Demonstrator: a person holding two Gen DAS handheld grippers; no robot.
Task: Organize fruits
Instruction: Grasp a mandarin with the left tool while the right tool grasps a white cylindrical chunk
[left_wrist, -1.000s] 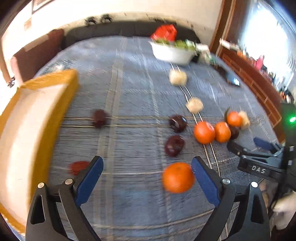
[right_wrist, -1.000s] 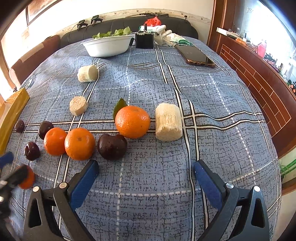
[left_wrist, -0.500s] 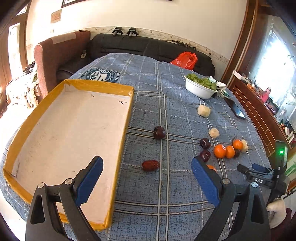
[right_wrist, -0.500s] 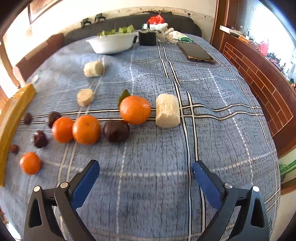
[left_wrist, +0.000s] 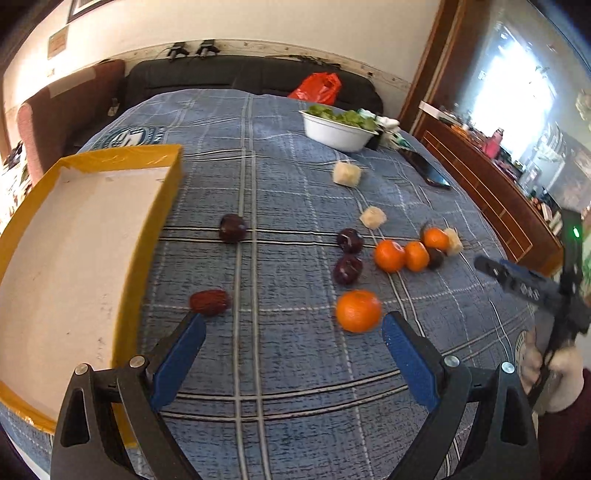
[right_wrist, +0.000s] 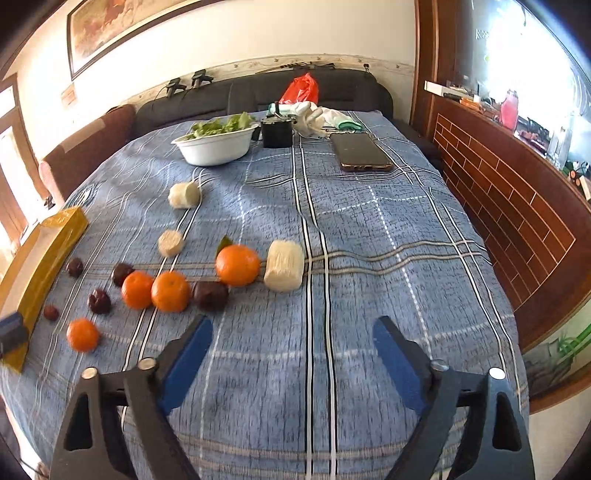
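Left wrist view: the left gripper (left_wrist: 291, 328) gapes wide and empty; a lone orange (left_wrist: 357, 311) lies just inside its right finger, a yellow-rimmed tray (left_wrist: 168, 192) at left.

Right wrist view: the right gripper (right_wrist: 292, 334), jaws just narrowing, stays open on nothing; bare cloth lies ahead, the fruit cluster (right_wrist: 170, 291) at centre left.

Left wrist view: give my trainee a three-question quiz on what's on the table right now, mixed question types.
1. True or false: the yellow tray already holds fruit.
2. How many oranges lie on the cloth?
3. Which lies nearest the left gripper? A) bowl B) lone orange C) phone

Key: 1 false, the tray shows nothing in it. 2 four: three clustered, one alone. 3 B.
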